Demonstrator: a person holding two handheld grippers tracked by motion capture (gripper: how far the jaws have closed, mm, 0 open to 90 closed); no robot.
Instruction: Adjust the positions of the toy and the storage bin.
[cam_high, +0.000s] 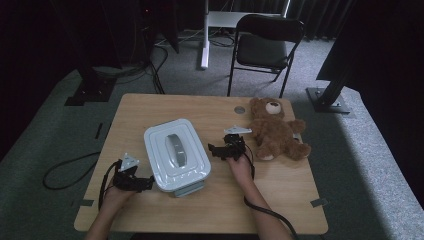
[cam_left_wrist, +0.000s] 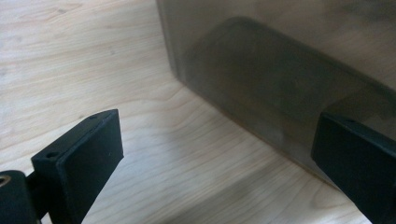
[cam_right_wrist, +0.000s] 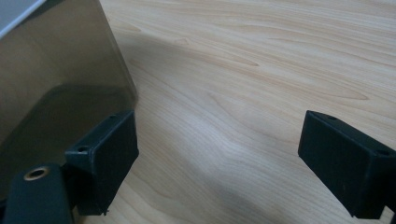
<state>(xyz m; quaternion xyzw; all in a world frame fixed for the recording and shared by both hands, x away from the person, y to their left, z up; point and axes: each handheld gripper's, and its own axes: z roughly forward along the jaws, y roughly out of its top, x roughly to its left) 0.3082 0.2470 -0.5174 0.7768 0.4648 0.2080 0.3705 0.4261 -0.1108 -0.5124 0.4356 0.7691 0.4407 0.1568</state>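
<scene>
Flanking the lidded box mid-surface, left gripper and right gripper gape wide, holding nothing; next likely closing inward on its sides to lift.

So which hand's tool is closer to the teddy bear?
The right. The right tool sits just beside the teddy bear; the left tool is across the white box from it.

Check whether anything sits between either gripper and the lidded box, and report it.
Nothing visible does. The left gripper sits open at the lidded box's near-left corner, the right gripper open at its right side, with only bare table between. The teddy bear lies farther right.
</scene>
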